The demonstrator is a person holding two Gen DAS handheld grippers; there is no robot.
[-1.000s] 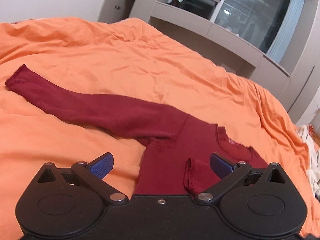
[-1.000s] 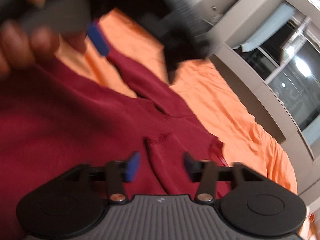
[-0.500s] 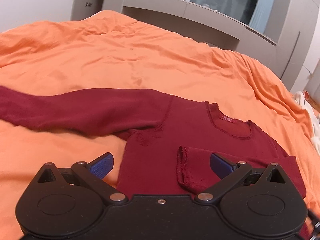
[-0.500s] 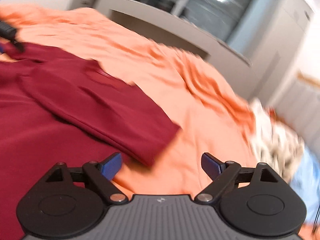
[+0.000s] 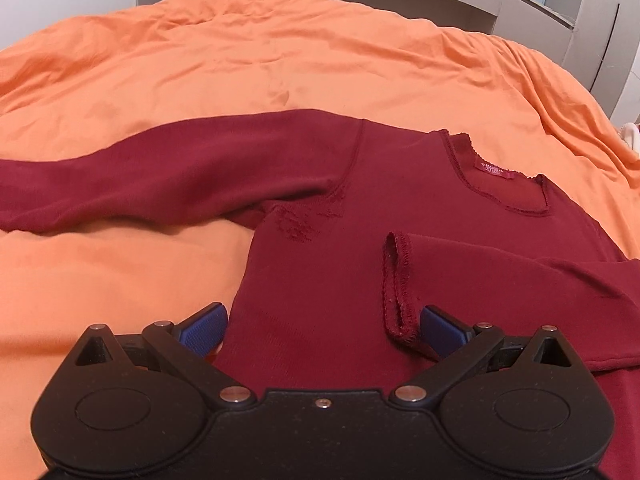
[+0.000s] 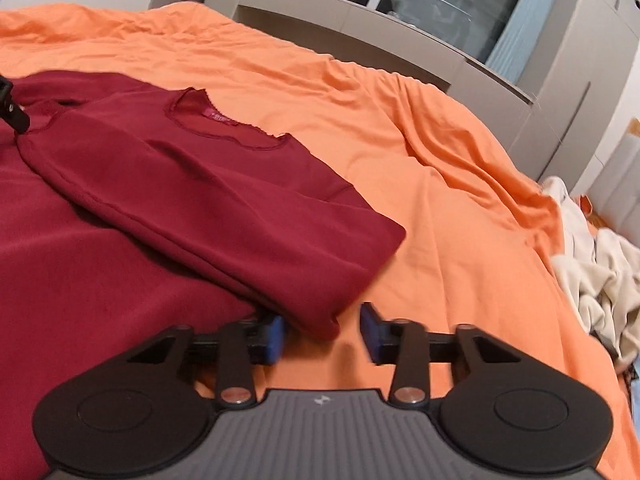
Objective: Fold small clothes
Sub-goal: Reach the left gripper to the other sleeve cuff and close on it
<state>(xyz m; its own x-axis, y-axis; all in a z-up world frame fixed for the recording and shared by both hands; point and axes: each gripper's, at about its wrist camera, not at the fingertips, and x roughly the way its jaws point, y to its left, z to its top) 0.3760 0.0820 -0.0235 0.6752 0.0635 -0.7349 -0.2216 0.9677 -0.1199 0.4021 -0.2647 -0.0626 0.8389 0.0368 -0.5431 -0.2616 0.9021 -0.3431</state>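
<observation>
Dark red long-sleeved shirt (image 5: pixel 400 208) lay flat on the orange bedcover (image 5: pixel 280 60), filling the lower and middle of the left wrist view and the left half of the right wrist view. Thin knit, judged light, limp and a little clingy; likely to sag and crease if lifted by one point, so cuff, hem or a folded edge looked the better holds. One sleeve (image 5: pixel 120 184) ran out to the left edge of the frame, unfolded; the other sleeve (image 5: pixel 500 280) lay folded across the body, cuff at lower centre. Left gripper (image 5: pixel 322 326) stood wide open over the body, holding nothing; right pad just beside the cuff. Right gripper (image 6: pixel 322 338), about half open, straddled the folded sleeve's corner at lower centre, not clamped. Pale clothes (image 6: pixel 592 264) heaped at right edge.
</observation>
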